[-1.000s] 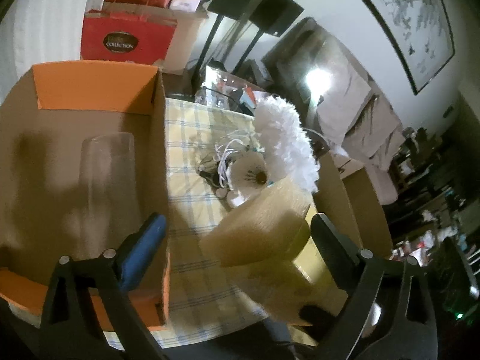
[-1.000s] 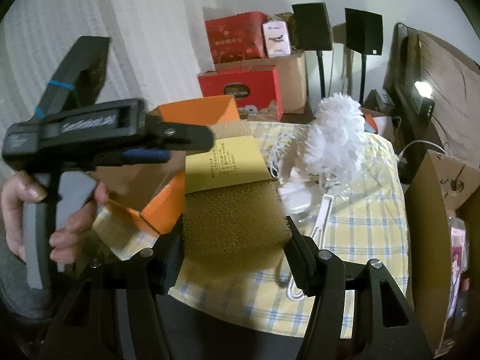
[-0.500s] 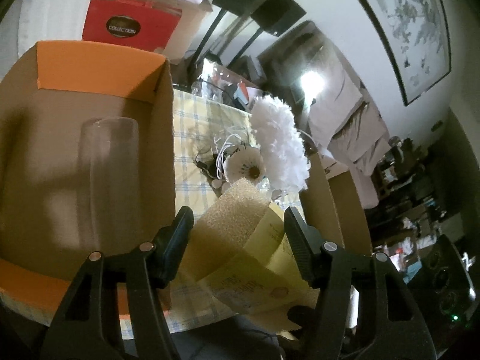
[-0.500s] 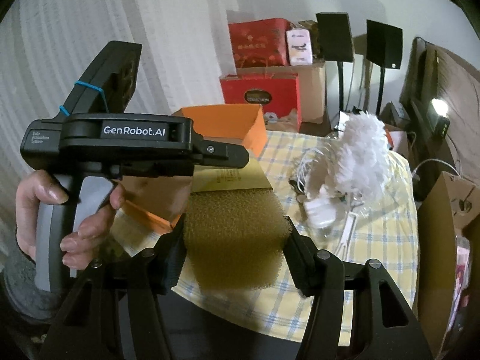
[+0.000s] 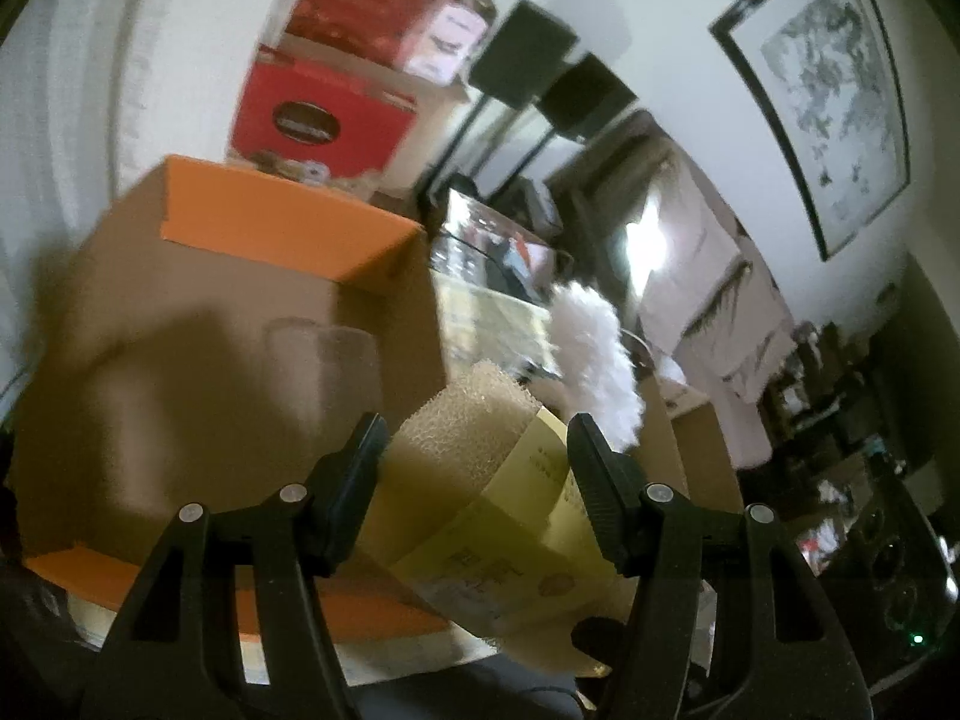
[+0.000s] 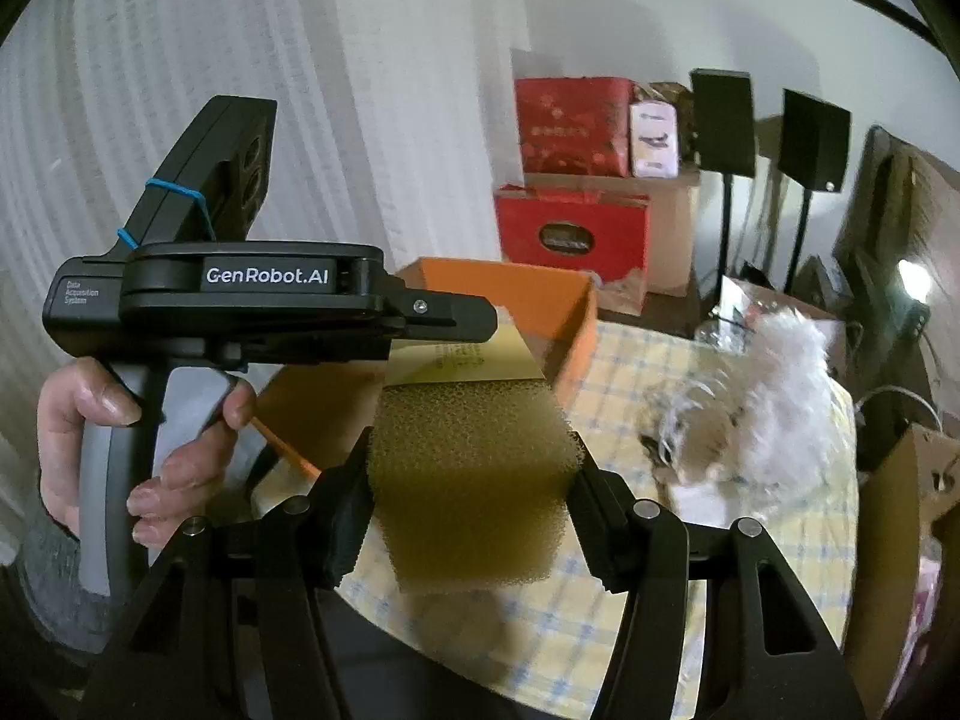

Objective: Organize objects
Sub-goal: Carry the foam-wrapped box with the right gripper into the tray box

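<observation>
In the left wrist view, the sponge [image 5: 474, 420] sits between the fingers of the left gripper [image 5: 471, 456], its coarse tan end pointing toward 12 o'clock. The left finger's tip lies against the sponge's side; whether the right finger [image 5: 591, 462] presses the wrapper or stands just off it cannot be told, so the grip of this gripper stays uncertain. A yellow paper sleeve [image 5: 516, 516] with small printed text wraps the near part of the sponge and runs down toward 5 o'clock. At 10 o'clock stands an open cardboard box [image 5: 288, 228] with orange flaps, and a clear glass [image 5: 324, 372] lies inside it. A white feathery duster [image 5: 594, 360] shows at 1 o'clock, beyond the sponge.

In the right wrist view, the right gripper [image 6: 471, 501] is clenched on the same sponge [image 6: 471, 480], both fingers pressed into its sides, the block held above the checked tablecloth [image 6: 630, 600]. Here the sponge looks dark olive-brown and porous, with the yellow sleeve [image 6: 462, 357] on its far end at 12 o'clock. The left gripper's [image 6: 444, 324] body reaches in from 9 o'clock onto that sleeved end, held by the person's left hand [image 6: 120, 456]. The orange box [image 6: 510, 300] sits behind, at 12 o'clock, and the duster [image 6: 768, 396] lies at 3 o'clock.
</observation>
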Demonstrator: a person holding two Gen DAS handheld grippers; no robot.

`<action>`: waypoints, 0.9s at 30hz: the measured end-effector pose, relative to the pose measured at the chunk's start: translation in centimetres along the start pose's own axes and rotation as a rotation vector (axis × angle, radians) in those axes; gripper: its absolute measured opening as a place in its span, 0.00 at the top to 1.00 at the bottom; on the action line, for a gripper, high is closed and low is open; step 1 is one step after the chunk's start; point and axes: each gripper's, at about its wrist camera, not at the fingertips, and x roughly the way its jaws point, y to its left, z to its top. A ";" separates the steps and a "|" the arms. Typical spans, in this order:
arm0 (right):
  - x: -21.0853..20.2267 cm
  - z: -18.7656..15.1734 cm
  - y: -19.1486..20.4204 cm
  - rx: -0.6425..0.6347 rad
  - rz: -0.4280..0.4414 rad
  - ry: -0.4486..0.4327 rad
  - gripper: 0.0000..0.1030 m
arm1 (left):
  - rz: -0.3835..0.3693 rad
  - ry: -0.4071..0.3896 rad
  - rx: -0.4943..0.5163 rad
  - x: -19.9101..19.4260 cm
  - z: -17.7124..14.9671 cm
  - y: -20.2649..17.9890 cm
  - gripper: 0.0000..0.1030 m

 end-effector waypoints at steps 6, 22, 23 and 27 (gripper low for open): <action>3.4 1.2 2.1 0.006 0.043 0.015 0.42 | 0.069 -0.006 -0.048 0.2 1.2 3.9 0.43; 13.3 0.3 4.9 0.060 0.068 0.112 0.42 | 0.151 0.054 -0.126 3.9 3.3 11.7 0.43; 13.8 0.2 5.0 0.063 0.064 0.124 0.42 | 0.153 0.060 -0.127 4.2 3.4 12.0 0.43; 15.4 -0.2 5.6 0.059 0.054 0.170 0.41 | 0.164 0.080 -0.129 5.2 3.5 12.8 0.43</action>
